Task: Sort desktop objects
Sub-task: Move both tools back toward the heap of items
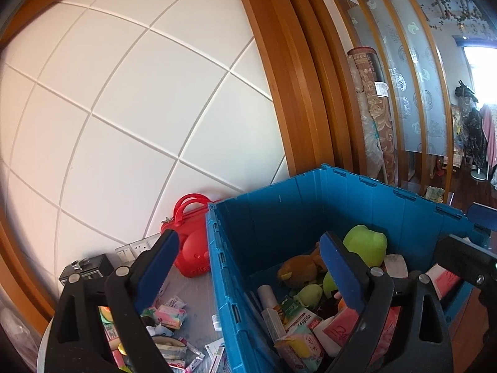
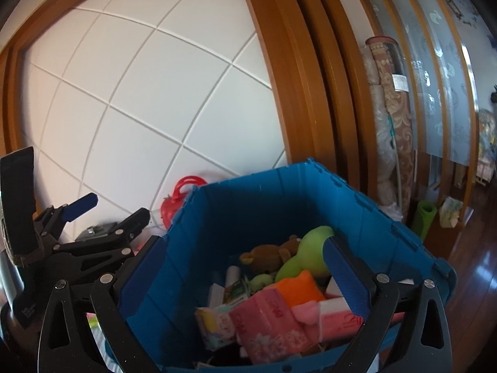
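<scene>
Blue crate (image 2: 264, 217) fills the middle, packed with a green plush (image 2: 307, 255), a brown plush (image 2: 270, 255), an orange block (image 2: 295, 289) and pink tissue packs (image 2: 267, 323). Right gripper (image 2: 248, 276) hangs over that heap with jaws spread wide, nothing between the pads, the pink packs just below them. Left gripper (image 1: 251, 276) is spread wide too and holds nothing, straddling the crate's near wall (image 1: 223, 279): one finger over the cluttered tabletop (image 1: 198, 304), the other over the crate's contents. Loose sachets (image 1: 174, 310) lie under the outer finger, a red case (image 1: 192, 248) stands beyond.
</scene>
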Tool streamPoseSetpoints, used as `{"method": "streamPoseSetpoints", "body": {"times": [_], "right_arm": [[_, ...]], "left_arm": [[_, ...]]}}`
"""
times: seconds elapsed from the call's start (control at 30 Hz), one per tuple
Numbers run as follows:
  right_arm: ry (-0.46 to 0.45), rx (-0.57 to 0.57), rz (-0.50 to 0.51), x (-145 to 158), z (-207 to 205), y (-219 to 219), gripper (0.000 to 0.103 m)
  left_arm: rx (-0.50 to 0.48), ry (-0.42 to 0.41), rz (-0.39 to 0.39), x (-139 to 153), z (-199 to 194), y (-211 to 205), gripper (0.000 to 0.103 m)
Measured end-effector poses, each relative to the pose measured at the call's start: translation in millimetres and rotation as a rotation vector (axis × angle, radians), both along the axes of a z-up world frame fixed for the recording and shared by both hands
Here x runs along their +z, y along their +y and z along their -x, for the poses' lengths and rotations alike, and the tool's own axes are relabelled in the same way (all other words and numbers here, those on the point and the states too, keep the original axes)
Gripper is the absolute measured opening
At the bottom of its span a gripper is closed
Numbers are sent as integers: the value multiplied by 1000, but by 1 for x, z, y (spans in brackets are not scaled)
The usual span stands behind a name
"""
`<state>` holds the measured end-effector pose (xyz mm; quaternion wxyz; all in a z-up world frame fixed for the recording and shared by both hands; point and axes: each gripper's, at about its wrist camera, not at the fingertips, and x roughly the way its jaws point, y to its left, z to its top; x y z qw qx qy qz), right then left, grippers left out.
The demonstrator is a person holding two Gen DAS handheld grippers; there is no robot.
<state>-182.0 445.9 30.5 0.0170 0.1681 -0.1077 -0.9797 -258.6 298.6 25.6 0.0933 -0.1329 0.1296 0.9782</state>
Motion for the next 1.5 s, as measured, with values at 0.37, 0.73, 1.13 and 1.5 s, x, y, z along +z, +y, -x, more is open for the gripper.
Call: {"method": "streamPoseSetpoints", "body": {"times": [0.37,0.73,1.13,1.5], "right_arm": [[-27,-33,-77,-11,-4,-22,102],[9,-123,-140,-1,-10,-42,103],[-27,-132,-158,-9,-1,-34,103],[-25,-91,-110,-17,2,-31,103]], "left_arm": [[35,-7,-22,-4,-13,-26,93],[69,-17,4,-1,-20,-58,93],[88,-27,-18,-3,-23,-58,93],[94,-12,-79,-13,-27,-81,93]]}}
